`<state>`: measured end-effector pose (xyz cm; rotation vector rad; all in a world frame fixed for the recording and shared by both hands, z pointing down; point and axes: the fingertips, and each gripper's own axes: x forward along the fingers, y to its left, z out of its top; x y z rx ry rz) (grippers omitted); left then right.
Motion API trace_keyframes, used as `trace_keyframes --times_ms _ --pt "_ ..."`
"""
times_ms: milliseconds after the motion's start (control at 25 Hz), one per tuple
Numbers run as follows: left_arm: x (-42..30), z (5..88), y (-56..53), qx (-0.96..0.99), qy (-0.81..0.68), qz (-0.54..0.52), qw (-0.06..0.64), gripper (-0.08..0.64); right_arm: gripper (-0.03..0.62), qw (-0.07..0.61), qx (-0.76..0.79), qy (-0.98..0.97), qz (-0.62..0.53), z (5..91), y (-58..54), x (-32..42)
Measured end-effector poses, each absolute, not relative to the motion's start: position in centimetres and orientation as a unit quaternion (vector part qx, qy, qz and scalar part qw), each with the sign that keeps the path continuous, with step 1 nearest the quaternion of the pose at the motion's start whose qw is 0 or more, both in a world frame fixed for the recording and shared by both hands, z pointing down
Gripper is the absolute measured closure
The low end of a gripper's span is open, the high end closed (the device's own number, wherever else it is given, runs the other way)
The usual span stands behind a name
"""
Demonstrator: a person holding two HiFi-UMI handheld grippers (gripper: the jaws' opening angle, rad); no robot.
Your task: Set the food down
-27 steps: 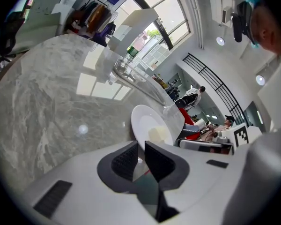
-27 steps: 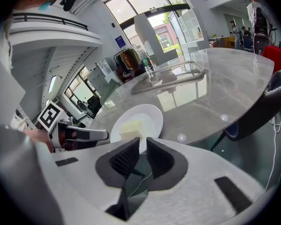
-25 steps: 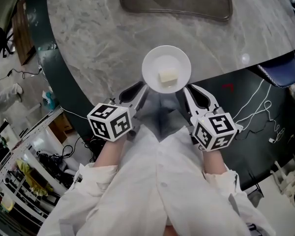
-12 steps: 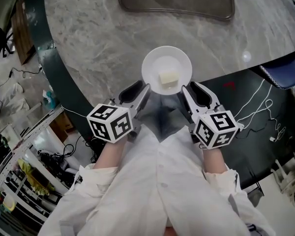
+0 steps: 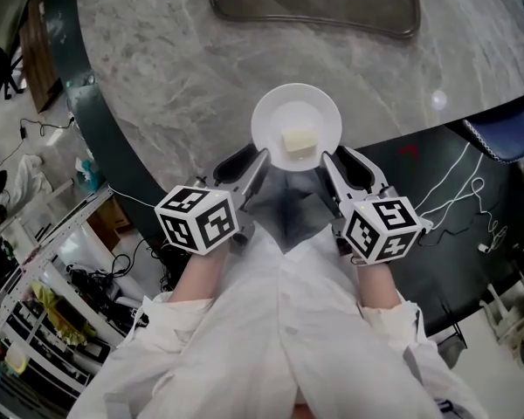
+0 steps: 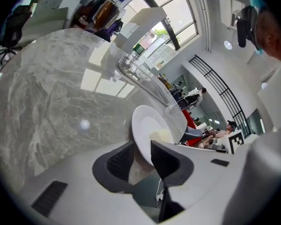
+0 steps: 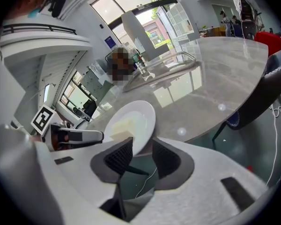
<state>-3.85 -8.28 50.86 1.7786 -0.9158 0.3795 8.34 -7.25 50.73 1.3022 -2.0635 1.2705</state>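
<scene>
Scant shift: plate (image 5: 272, 110) at marble table (image 5: 175, 59) edge, left gripper (image 5: 255, 162) and right gripper (image 5: 330, 162) tight on rim.

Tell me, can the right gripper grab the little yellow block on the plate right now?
Probably not yet. The right gripper is clamped on the rim of the plate, just like the left gripper. Nothing covers the yellow block, but those jaws are busy until they let the plate go.
</scene>
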Motion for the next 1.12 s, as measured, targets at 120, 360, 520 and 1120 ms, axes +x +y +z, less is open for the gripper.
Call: trace_keyframes --times_ms 120,360,520,1120 --pt "-3.7 50.9 -8.2 0.746 -0.384 0.163 0.519 0.444 0.495 0.192 0.466 -0.735 0.454 50.8 -7.3 8.4" --pt "-3.5 50.9 -8.2 0.75 -0.373 0.169 0.519 0.445 0.497 0.207 0.472 -0.734 0.443 50.9 -7.4 8.4" --pt "-3.4 50.9 -7.9 0.754 -0.367 0.177 0.515 0.445 0.506 0.221 0.472 -0.733 0.437 51.1 -7.4 8.3" --pt "-3.8 50.2 -8.0 0.769 -0.367 0.181 0.491 0.477 0.515 0.216 0.475 -0.738 0.427 49.7 -7.4 8.1"
